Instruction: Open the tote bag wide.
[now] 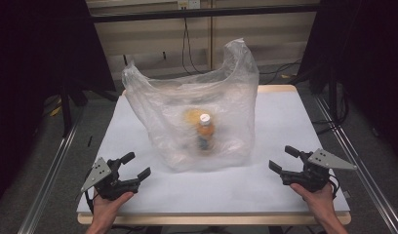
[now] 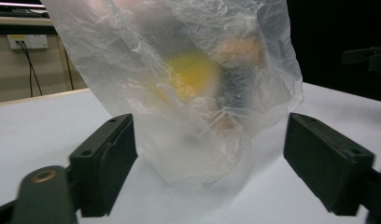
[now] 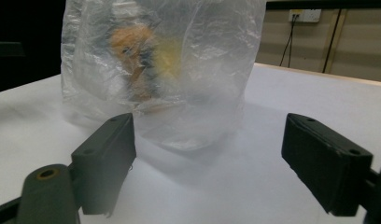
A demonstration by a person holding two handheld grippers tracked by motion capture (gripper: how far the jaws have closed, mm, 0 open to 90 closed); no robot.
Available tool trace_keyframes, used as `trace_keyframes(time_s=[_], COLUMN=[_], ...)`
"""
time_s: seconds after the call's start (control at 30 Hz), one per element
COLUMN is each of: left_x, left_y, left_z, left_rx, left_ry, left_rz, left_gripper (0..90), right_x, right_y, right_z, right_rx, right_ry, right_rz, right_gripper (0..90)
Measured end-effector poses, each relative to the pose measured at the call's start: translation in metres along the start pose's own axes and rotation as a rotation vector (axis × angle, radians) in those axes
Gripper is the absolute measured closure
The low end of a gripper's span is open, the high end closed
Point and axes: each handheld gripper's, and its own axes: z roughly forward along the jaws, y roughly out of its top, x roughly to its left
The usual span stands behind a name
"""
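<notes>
A clear plastic bag (image 1: 197, 112) stands upright in the middle of the white table (image 1: 285, 126), its handles raised. Inside it a bottle with a white cap (image 1: 205, 130) and orange contents shows blurred, with a yellow-orange item (image 1: 191, 117) behind it. My left gripper (image 1: 136, 165) rests open at the front left, short of the bag (image 2: 179, 88), nothing between its jaws. At the front right my right gripper (image 1: 281, 159) is open too, pointing at the bag (image 3: 165, 65) and apart from it.
A person's hands hold both grippers at the table's front edge. Black frame posts and dark curtains flank the table. Cables (image 1: 187, 44) hang at the back wall, with a wall socket (image 3: 306, 15) there.
</notes>
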Motion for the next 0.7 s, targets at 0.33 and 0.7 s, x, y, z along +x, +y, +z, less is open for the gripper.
trace_keyframes(time_s=[0.33, 0.7], left_x=[-0.002, -0.001], left_y=[0.001, 0.017], left_z=[0.005, 0.016], left_rx=[0.060, 0.116], left_ry=[-0.036, -0.128], left_rz=[-0.035, -0.065], left_gripper=[48.0, 74.8], right_x=[-0.004, -0.008], right_y=[0.003, 0.011], right_z=[0.006, 0.016], right_rx=[0.019, 0.034], right_ry=[0.064, 0.133], right_rz=[0.044, 0.078], right_gripper=[49.4, 78.6])
